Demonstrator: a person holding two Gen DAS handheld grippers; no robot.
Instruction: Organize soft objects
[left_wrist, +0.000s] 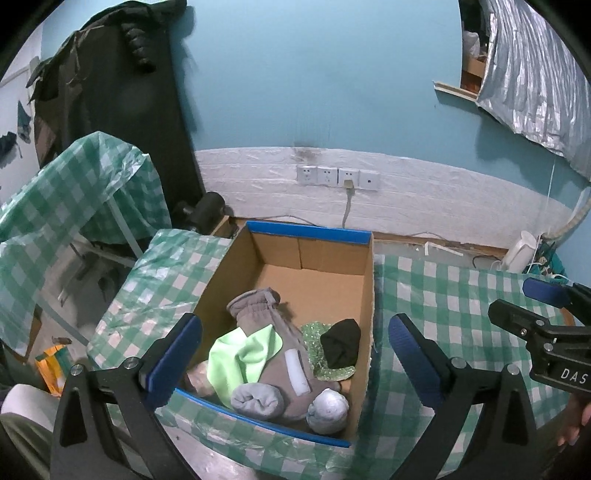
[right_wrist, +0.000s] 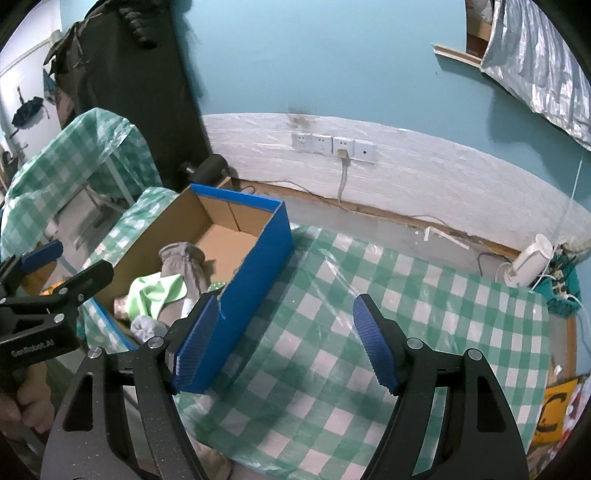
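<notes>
My left gripper hangs over the near end of the box, its blue pads spread wide with nothing between them. The left pad sits over the box's near left corner and the right pad over the cloth just outside the box's right wall. Everything soft lies at the near end of the box: a grey glove stretches from the middle toward me, a lime cloth is draped across its left side, and a white tube rests on its lower part. A rolled grey sock lies against the near wall, touching the glove, and a pale sock ball sits beside it in the near right corner. A black piece lies on a green sequin patch by the right wall. A pinkish item peeks out under the lime cloth; I cannot tell what it is. The far half of the box is bare cardboard. My right gripper is to the right of the box, held over the checked tablecloth, its jaws also spread wide and holding nothing; its left pad shows in front of the box's blue outer wall. A row of sockets with one plug in sits on the wall behind.
</notes>
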